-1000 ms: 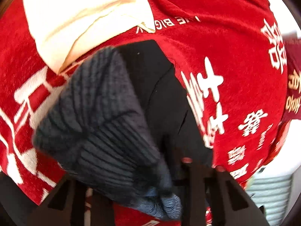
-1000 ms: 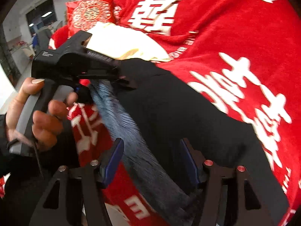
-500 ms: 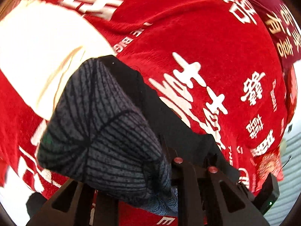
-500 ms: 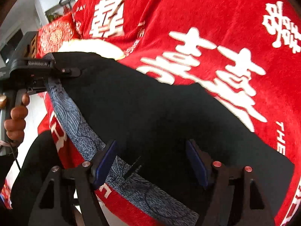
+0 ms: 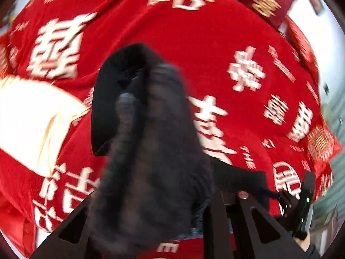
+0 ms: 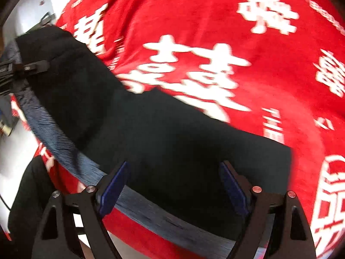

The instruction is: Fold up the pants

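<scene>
The black pants (image 6: 172, 133) with a grey ribbed waistband (image 6: 64, 149) lie on a red blanket (image 6: 215, 21) with white characters. In the left wrist view the bunched waistband (image 5: 151, 161) fills the space between my left gripper's fingers, which are shut on it; the tips are hidden by the cloth. The left gripper (image 6: 28, 68) shows at the far left of the right wrist view, clamped on the pants' edge. My right gripper (image 6: 174, 185) is open, its blue pads astride the pants just above the waistband. It also shows in the left wrist view (image 5: 301, 205).
A cream folded cloth (image 5: 28, 120) lies on the blanket to the left. A dark red cushion (image 5: 258, 0) sits at the far side. The blanket's near edge drops to a white floor (image 6: 19, 151).
My left gripper has swung with the waistband, so the cloth now hangs bunched in front of its camera. The right gripper has moved nearer along the pants and stays open.
</scene>
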Demonstrator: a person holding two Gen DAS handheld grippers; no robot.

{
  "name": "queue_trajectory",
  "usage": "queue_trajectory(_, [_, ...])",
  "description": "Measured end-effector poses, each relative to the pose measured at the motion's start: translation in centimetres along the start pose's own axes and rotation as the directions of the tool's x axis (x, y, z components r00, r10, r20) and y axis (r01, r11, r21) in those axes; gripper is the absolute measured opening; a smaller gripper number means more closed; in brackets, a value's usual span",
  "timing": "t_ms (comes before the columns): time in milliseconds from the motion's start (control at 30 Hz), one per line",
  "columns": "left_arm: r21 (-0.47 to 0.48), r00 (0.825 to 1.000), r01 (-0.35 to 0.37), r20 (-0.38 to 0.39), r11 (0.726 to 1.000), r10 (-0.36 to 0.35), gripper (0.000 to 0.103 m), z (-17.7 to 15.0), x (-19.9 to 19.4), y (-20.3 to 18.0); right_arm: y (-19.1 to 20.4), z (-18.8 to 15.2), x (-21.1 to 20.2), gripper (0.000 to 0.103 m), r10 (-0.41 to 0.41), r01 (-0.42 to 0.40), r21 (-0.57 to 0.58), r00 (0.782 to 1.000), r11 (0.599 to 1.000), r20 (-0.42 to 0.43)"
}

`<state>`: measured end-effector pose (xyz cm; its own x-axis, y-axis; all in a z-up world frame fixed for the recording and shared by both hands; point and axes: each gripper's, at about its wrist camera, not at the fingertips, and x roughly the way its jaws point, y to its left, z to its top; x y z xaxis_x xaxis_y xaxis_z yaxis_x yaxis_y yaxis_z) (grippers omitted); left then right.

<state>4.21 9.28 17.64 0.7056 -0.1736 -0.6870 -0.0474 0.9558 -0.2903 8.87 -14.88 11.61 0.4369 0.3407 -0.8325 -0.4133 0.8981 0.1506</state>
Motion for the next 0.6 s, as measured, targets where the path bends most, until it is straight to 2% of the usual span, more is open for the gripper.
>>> queue_trajectory(100, [0.079, 0.999, 0.036, -0.021, 0.996, -0.035, 0.019, -0.7, 0.0, -4.2, -3.3, -1.1, -1.1, 0.086, -0.044, 0.045, 0.056, 0.999, 0.997, -0.009])
queue_trajectory(200, [0.16, 0.994, 0.091, -0.078, 0.983, -0.079, 0.019, -2.2, 1.2, -8.8, -5.8, -2.9, -2.3, 0.086, -0.079, 0.081, 0.083, 0.997, 0.993, -0.02])
queue_trajectory(300, [0.22, 0.987, 0.11, -0.142, 0.969, -0.08, 0.019, -3.9, 3.5, -12.5, -7.7, -4.6, -3.0, 0.086, -0.098, 0.101, 0.106, 0.995, 0.989, -0.03])
queue_trajectory(500, [0.336, 0.964, 0.064, -0.264, 0.94, 0.029, 0.019, -9.1, 10.7, -17.2, -10.2, -7.2, -3.6, 0.086, -0.127, 0.132, 0.139, 0.991, 0.981, -0.047])
queue_trajectory(567, [0.373, 0.958, 0.039, -0.276, 0.927, 0.071, 0.019, -10.5, 12.4, -17.7, -11.0, -7.9, -3.7, 0.086, -0.117, 0.123, 0.159, 0.992, 0.98, -0.046])
queue_trajectory(600, [0.395, 0.961, 0.029, -0.263, 0.918, 0.082, 0.019, -11.3, 12.8, -17.9, -11.2, -8.1, -3.7, 0.086, -0.113, 0.119, 0.17, 0.993, 0.978, -0.044])
